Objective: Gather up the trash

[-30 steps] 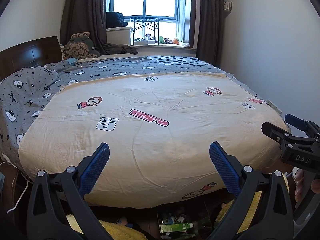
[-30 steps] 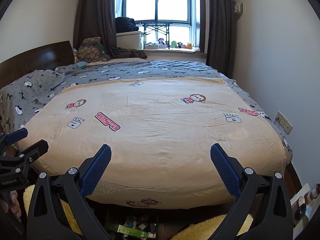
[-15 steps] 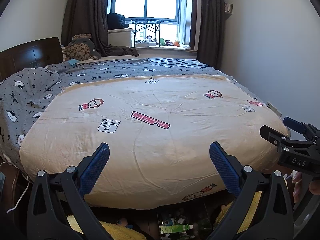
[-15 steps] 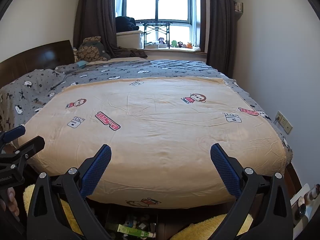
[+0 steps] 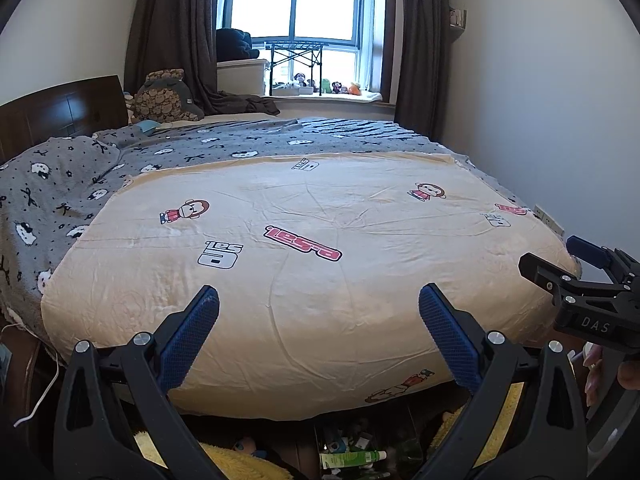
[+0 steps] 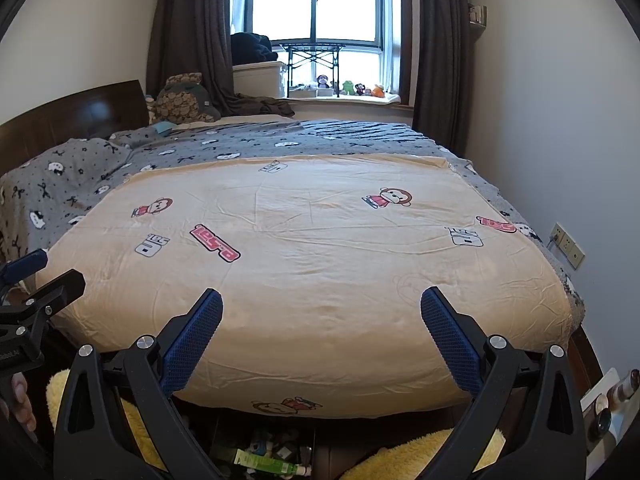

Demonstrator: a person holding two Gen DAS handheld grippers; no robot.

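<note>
**Hovering at the foot of the bed, trash low in view**

Looking for the trash, I find it at the very bottom of both views: a green and white tube (image 5: 352, 459) lies among small dark clutter on the floor, under the near edge of the bed. From the right wrist camera the same tube (image 6: 266, 462) sits below and between my fingers. I cannot tell what the other small bits around it are.

My left gripper (image 5: 319, 308) is spread wide with nothing between its blue pads, held above the near edge of the cream blanket (image 5: 304, 280). My right gripper (image 6: 321, 310) is spread just as wide and also holds nothing. Each tool shows at the side of the other's view, with part of a hand (image 5: 630, 374) behind the right one.

Yellow fluffy fabric (image 6: 404, 456) lies on the floor on both sides of the clutter. Beyond the blanket, a grey patterned cover (image 5: 60, 184) runs up to the dark headboard (image 5: 60, 112). A window (image 5: 296, 4) with dark curtains (image 5: 172, 32) stands at the far end, small toys on its sill (image 5: 328, 94). A wall socket (image 6: 568, 242) sits on the right wall.
</note>
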